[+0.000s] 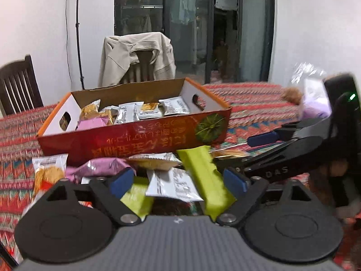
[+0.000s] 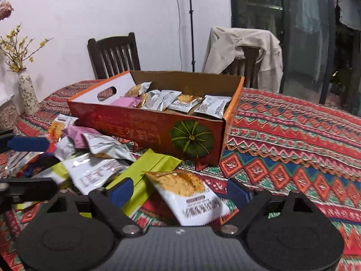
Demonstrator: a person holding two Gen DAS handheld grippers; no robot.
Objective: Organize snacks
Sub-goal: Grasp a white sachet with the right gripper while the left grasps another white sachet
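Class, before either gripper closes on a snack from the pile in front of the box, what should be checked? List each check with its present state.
1. Left gripper jaws apart: ok, nothing pinched.
2. Right gripper jaws apart: ok.
3. Target between right pads: ok, a white packet with orange print lies there.
4. Single target for left: not ok, a white packet and green packets overlap.
5. Room in the box: ok, packets only line its floor.
6. Grippers apart from each other: cannot tell, they sit close over the pile.
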